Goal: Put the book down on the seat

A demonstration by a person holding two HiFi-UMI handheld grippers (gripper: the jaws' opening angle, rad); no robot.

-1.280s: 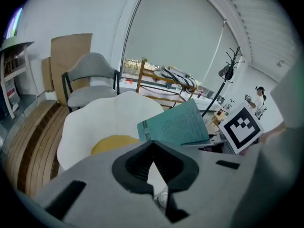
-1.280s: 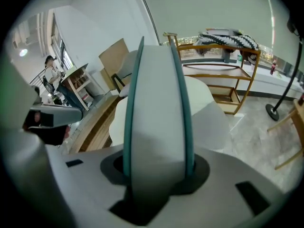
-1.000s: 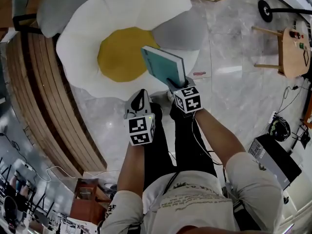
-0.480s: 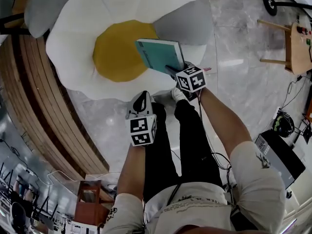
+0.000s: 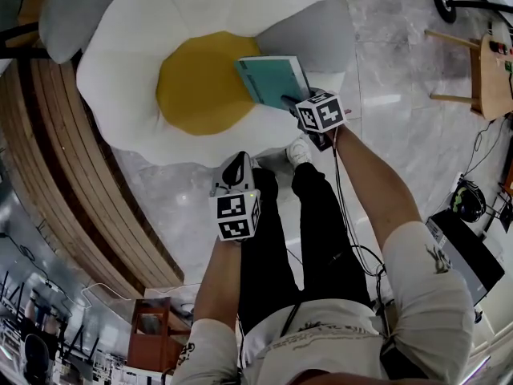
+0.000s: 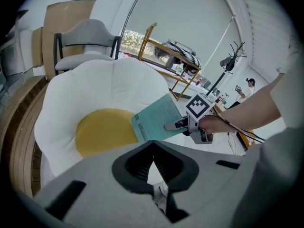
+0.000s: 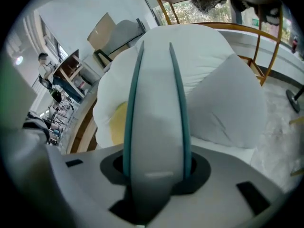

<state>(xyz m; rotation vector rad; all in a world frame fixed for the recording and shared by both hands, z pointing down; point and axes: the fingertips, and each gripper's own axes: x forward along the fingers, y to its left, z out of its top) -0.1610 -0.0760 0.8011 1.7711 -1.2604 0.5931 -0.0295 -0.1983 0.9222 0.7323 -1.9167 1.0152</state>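
A grey chair (image 6: 89, 36) is standing at the back, left of a wooden rack (image 6: 164, 49). Curved wooden boards (image 5: 64, 175) are running along the marble floor (image 5: 401, 143). A small wooden table (image 5: 490, 74) and a black box (image 5: 465, 259) are standing at the right, well apart.

Bright, even daylight indoors, pale glare patch on the marble floor (image 5: 377, 101), fisheye bending with dark corners in both gripper views, close-up book (image 7: 154, 141) blurred

My book (image 5: 271, 77) is teal, its page edges pale. The seat (image 5: 128, 70) is white with a yellow centre. The floor (image 5: 385, 143) is grey marble, my trousers (image 5: 321, 215) black.
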